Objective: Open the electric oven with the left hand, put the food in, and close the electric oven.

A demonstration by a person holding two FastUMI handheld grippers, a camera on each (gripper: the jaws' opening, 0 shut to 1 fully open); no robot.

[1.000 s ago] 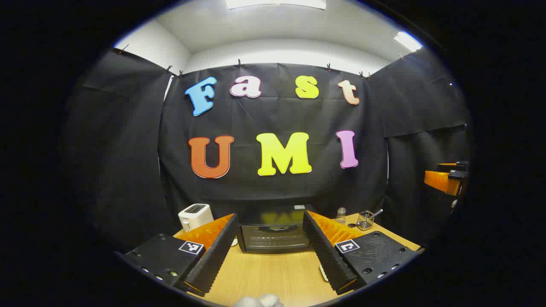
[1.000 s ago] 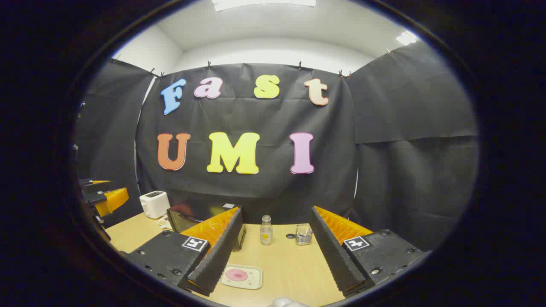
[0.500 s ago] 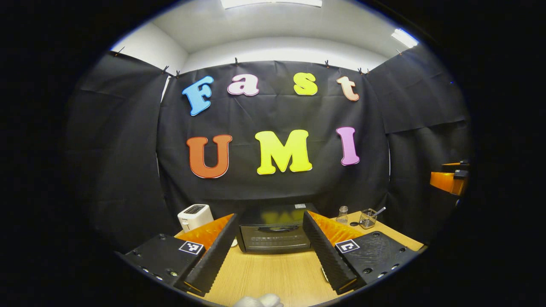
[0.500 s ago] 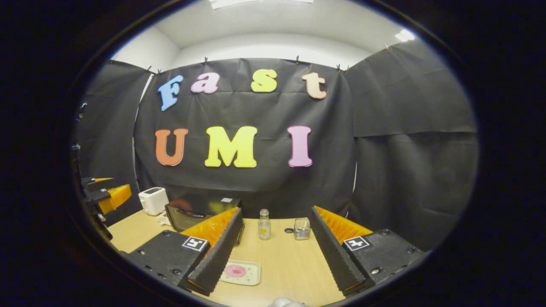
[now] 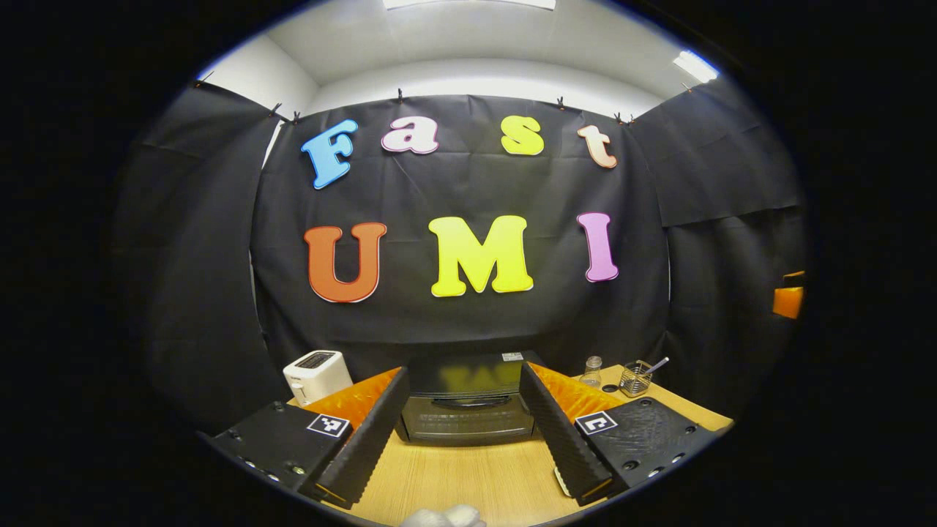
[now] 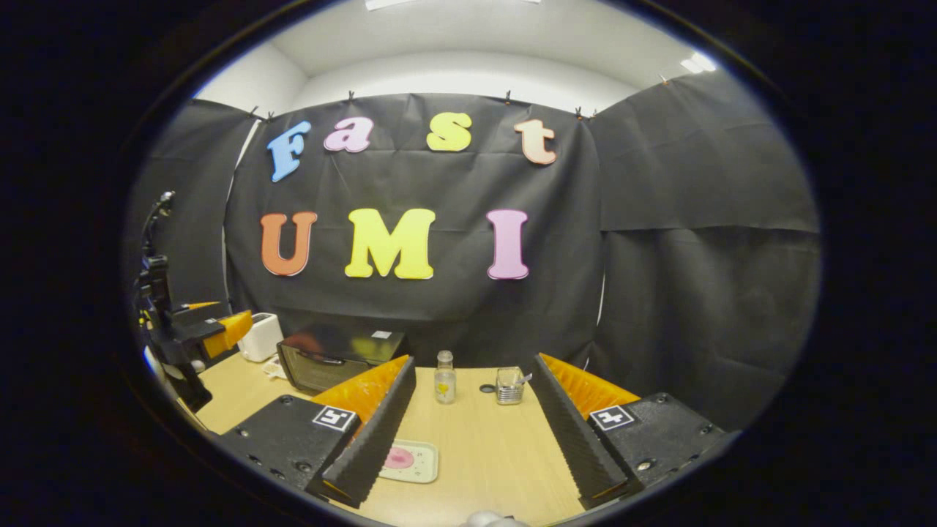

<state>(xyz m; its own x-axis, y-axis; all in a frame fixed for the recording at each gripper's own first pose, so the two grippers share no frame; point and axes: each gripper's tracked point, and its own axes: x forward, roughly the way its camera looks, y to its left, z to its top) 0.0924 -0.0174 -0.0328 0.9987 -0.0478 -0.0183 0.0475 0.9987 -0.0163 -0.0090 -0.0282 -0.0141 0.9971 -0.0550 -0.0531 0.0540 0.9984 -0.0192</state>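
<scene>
The black electric oven (image 5: 468, 419) stands at the back of the wooden table (image 5: 468, 479) with its door shut and a curved handle across the top. My left gripper (image 5: 463, 380) is open, and the oven sits straight ahead between its fingers, some way off. In the right gripper view the oven (image 6: 333, 359) is at the left. The food, a pink round piece on a pale tray (image 6: 410, 461), lies on the table by the left finger of my open right gripper (image 6: 474, 364). The left gripper (image 6: 216, 329) hangs at the far left there.
A white toaster (image 5: 316, 375) stands left of the oven. To the oven's right are a small glass bottle (image 6: 443, 386) and a wire holder with a spoon (image 6: 508, 385). Black cloth walls close in the table on three sides.
My left gripper has moved nearer the oven, which looks larger and more centred. In the right gripper view the left gripper has come forward, and the tray sits slightly lower left.
</scene>
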